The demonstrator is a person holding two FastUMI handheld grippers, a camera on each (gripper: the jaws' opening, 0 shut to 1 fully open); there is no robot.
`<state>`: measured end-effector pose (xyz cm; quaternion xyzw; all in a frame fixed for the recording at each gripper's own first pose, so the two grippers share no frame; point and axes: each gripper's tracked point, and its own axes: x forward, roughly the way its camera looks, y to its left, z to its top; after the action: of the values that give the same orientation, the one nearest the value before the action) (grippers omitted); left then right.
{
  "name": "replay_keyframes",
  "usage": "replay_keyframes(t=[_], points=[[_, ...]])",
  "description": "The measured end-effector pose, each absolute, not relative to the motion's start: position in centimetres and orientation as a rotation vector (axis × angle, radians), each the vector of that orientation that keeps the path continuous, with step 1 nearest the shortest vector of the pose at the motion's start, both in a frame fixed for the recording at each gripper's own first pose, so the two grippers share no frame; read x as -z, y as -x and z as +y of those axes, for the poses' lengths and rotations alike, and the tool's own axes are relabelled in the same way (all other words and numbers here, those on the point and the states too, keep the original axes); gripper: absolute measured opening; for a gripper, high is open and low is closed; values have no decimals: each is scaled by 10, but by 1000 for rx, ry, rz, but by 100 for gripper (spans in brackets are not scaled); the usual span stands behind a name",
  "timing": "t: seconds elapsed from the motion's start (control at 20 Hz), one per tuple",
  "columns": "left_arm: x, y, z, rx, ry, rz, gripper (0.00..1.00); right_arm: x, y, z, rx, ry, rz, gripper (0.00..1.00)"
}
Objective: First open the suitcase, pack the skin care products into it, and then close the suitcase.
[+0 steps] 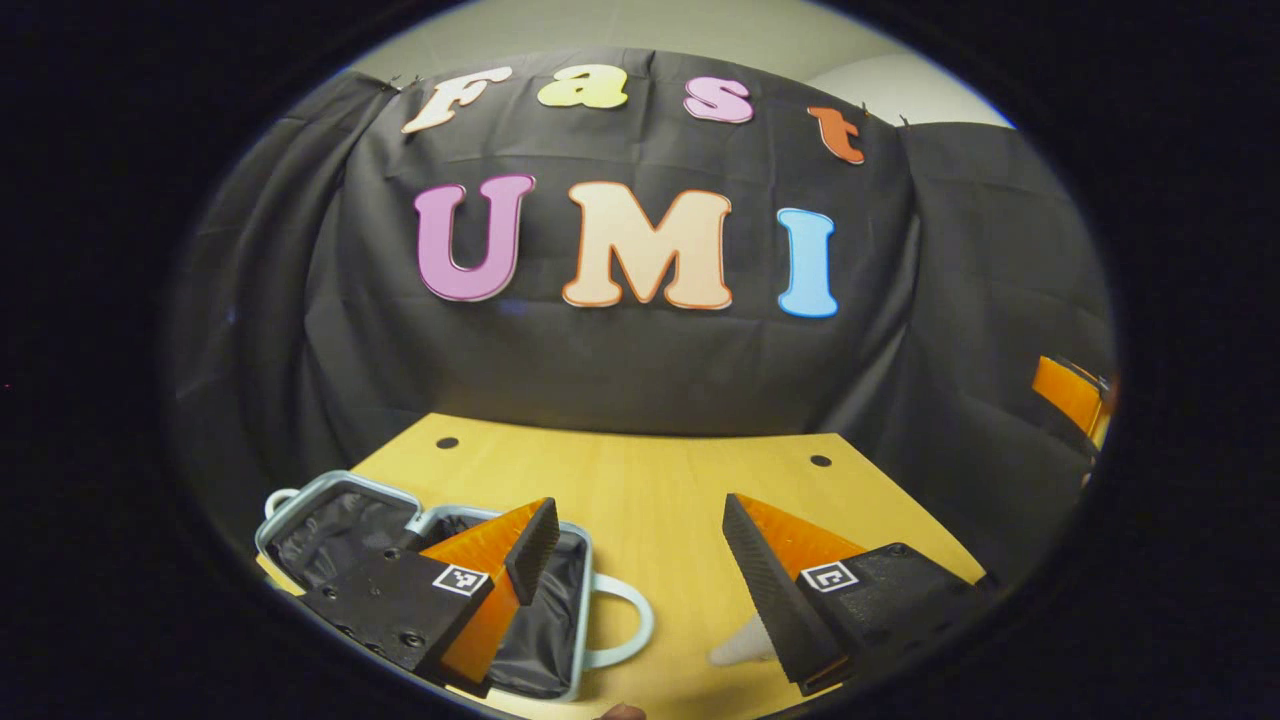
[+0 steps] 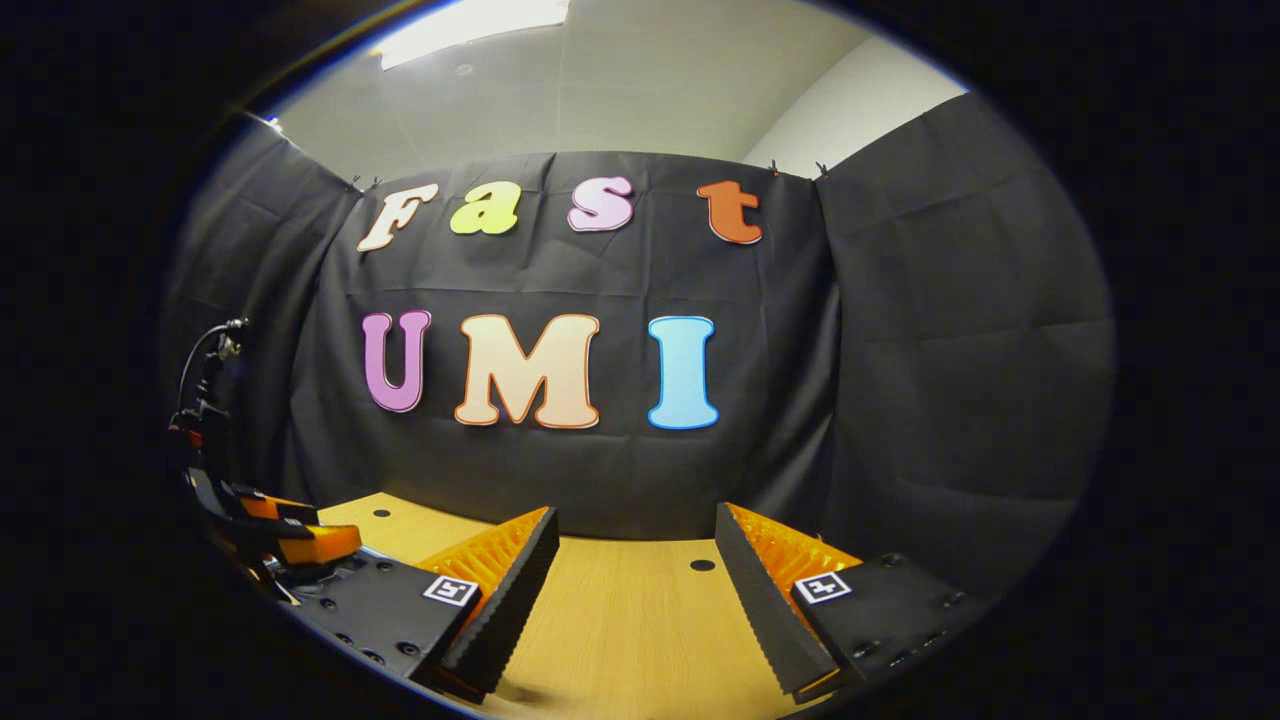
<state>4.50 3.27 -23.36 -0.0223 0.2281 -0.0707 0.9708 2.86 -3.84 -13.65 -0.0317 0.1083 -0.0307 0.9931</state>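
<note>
Table (image 1: pixel 650 500): wooden, bare centre. Suitcase (image 1: pixel 330 525): open, dark-lined, at 8 o'clock in the left gripper view, behind one finger. Left gripper (image 1: pixel 640 560): spread, holding nothing. Right gripper (image 2: pixel 635 570): spread, holding nothing, above the table.

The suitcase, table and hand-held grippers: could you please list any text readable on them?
Suitcase: no text shows.
Table: none.
Left hand-held gripper and right hand-held gripper: no words; each finger mount bears a square coded marker, a pattern rather than letters.
</note>
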Motion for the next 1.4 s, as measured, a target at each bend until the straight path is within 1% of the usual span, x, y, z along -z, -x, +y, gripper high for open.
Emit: replay_keyframes(t=[0.05, 0.25, 0.3, 0.5, 0.75, 0.85, 0.9, 1.15, 1.4], points=[[235, -37, 26, 149, 55, 477, 97, 136, -29, -41, 59, 69, 217, 98], [265, -22, 2, 161, 75, 547, 97, 143, -27, -49, 52, 84, 233, 98], [274, -19, -1, 160, 83, 571, 96, 144, -27, -51, 51, 86, 238, 100], [302, 1, -10, 158, 104, 655, 95, 150, -25, -56, 46, 96, 249, 98], [323, 13, -18, 159, 112, 696, 96, 161, -23, -57, 38, 93, 274, 98], [323, 12, -22, 158, 120, 682, 96, 166, -21, -55, 29, 95, 286, 100], [324, 13, -21, 152, 110, 692, 96, 169, -21, -54, 24, 97, 291, 98], [320, 21, -29, 173, 72, 690, 96, 167, -20, -47, 0, 111, 285, 99], [341, 31, -32, 168, 61, 743, 95, 169, -19, -50, 8, 99, 288, 99]])
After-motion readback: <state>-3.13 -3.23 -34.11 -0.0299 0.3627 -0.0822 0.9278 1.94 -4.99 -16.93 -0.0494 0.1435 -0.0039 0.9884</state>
